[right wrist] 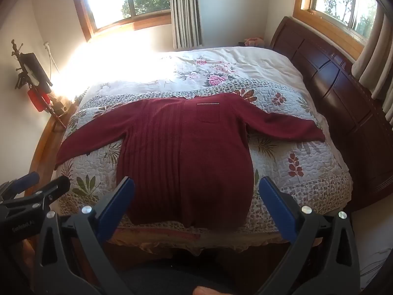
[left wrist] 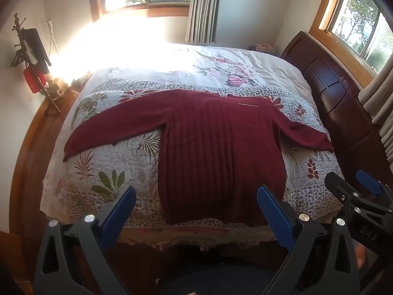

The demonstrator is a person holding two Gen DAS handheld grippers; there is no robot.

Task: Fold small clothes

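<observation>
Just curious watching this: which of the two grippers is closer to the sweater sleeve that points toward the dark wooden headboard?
Right. The right gripper hovers open before the hem on that sleeve's side; the left gripper, also open, is farther over.

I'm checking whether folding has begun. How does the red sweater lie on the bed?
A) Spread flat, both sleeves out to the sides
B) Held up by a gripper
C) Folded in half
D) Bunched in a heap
A: the sweater lies flat on the quilt with a sleeve stretched out to each side, and both grippers, left and right, hover open before its hem, holding nothing.
</observation>
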